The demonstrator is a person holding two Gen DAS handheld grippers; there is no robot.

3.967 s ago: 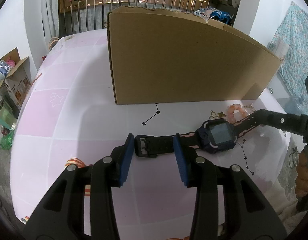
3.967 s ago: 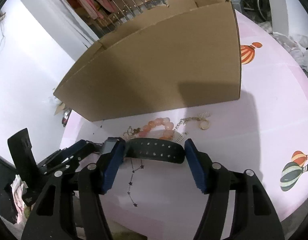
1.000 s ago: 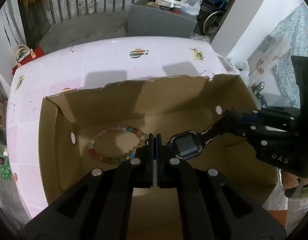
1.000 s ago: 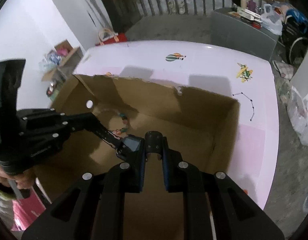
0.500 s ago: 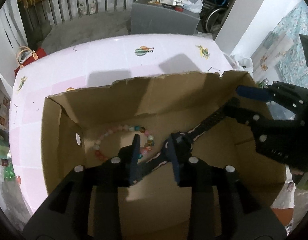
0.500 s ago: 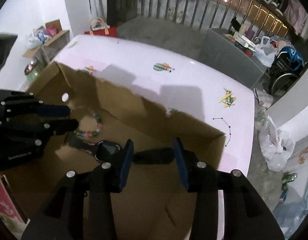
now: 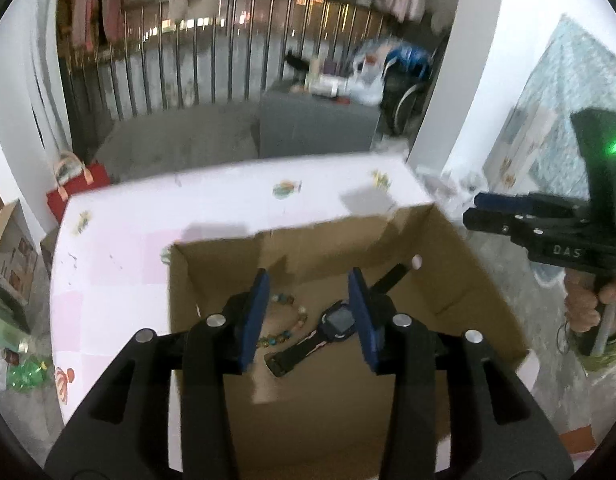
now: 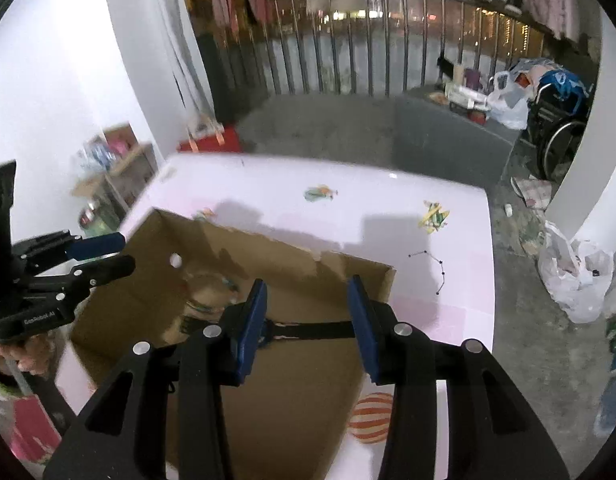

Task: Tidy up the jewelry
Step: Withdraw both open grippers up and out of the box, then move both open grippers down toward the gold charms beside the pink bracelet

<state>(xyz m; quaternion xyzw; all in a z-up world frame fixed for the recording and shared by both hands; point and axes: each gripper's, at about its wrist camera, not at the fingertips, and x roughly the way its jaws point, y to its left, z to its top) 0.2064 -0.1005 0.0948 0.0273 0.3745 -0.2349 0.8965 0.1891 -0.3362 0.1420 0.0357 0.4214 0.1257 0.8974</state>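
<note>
A dark blue smartwatch [image 7: 337,320] with a black and pink strap lies on the floor of the open cardboard box [image 7: 448,240], beside a multicoloured bead bracelet [image 7: 286,334]. My left gripper [image 7: 308,318] hangs above the box; its jaws are opening and its blue pads touch nothing, the watch showing far below between them. My right gripper [image 8: 307,328] is open above the box's right end, with the watch strap [image 8: 312,330] seen below between its pads. Each gripper shows in the other's view: the right gripper [image 7: 471,210] and the left gripper [image 8: 126,252].
The box stands on a pink table [image 8: 428,280] printed with balloons [image 8: 368,416]. Beyond the table are a grey cabinet [image 7: 320,128], a metal railing, a red bag [image 7: 78,184] and a white plastic bag [image 8: 576,276] on the floor. A hand [image 7: 588,304] holds the right gripper's handle.
Both grippers let go of the watch, opened and rose out of the box. The watch now lies on the box floor by the beads.
</note>
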